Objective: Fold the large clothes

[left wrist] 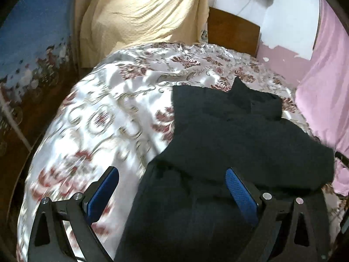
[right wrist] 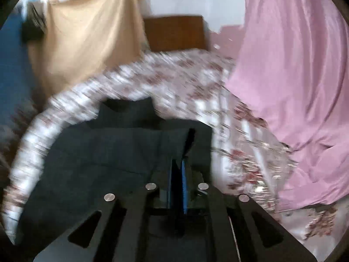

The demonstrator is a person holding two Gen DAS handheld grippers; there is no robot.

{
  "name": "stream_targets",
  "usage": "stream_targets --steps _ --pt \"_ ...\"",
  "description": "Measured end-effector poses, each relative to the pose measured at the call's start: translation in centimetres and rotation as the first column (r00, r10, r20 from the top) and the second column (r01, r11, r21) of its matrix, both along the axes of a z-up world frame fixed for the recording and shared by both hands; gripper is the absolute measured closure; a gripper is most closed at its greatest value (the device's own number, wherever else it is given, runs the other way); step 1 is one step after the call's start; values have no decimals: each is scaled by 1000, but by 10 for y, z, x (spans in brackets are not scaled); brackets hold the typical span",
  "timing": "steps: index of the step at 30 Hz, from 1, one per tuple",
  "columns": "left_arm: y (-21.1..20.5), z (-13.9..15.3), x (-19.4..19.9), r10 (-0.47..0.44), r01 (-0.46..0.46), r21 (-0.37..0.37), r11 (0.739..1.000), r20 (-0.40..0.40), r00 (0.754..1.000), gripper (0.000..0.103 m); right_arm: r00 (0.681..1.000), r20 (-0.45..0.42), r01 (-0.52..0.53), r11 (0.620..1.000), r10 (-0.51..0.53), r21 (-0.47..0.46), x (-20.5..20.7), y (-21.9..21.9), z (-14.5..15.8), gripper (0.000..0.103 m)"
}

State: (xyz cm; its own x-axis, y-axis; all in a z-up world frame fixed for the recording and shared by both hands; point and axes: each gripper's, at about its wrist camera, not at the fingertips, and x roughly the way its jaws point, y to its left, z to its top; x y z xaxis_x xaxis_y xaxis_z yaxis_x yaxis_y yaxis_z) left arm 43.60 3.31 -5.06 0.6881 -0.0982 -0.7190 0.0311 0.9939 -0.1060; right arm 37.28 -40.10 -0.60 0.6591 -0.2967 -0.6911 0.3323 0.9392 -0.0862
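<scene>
A large black garment (left wrist: 235,131) lies partly folded on the flowered bedspread (left wrist: 104,113). My left gripper (left wrist: 172,174) is open, its blue pads (left wrist: 240,194) wide apart above the garment's near left edge, gripping nothing. In the right wrist view the garment (right wrist: 113,152) fills the lower left. My right gripper (right wrist: 177,163) is shut on a raised fold of it, the blue pads (right wrist: 185,185) pressed together on the cloth. That view is motion-blurred.
A yellow sheet (left wrist: 139,13) hangs at the head of the bed beside a brown wooden headboard (left wrist: 233,30). A pink cloth (left wrist: 325,91) hangs along the right side, also in the right wrist view (right wrist: 294,76). A blue surface (left wrist: 35,28) lies left.
</scene>
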Motion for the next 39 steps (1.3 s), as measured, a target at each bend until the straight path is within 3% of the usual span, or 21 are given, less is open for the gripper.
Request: stream_targets --steps 1,3,6,9,11,14,17,20,32,36,38,39 --pt "-10 -4 18 -10 10 20 1000 0 1000 4 999 -37 19 1000 -20 -19 10 -3 -11 92" --pt "-26 -7 41 -34 34 28 999 9 999 4 1000 -23 -14 999 15 42 16 0 -18 92" --pt "-51 -12 63 -83 82 33 996 37 996 4 987 1 -160 985 161 66 23 25 -27 84" --pt "-77 -30 79 -143 143 47 989 9 990 4 959 -66 -271 960 275 64 43 48 -54 84" --pt "-90 -50 85 -163 165 70 984 -26 986 4 955 -101 -270 959 279 90 51 47 -79 84" --pt "-98 -71 82 -168 167 92 982 1 986 0 960 -58 -263 952 275 160 55 32 -107 76" --pt "-94 -82 84 -171 170 52 984 11 985 0 960 -17 -269 935 280 233 56 23 -124 75" --pt "-96 -90 86 -171 170 40 985 13 985 0 961 -4 -270 936 278 228 58 26 -137 75" --pt "-89 -91 87 -166 166 -5 986 27 986 0 961 10 -271 930 277 247 57 23 -136 74" --pt "-87 -85 88 -169 169 -7 986 -20 985 0 958 9 -279 922 287 268 56 21 -134 72" --pt "-84 -74 87 -210 210 -10 978 -94 973 0 951 2 -294 906 308 303 55 18 -128 63" --pt "-81 -70 86 -222 222 -15 975 -109 969 0 941 7 -322 891 338 321 52 17 -123 44"
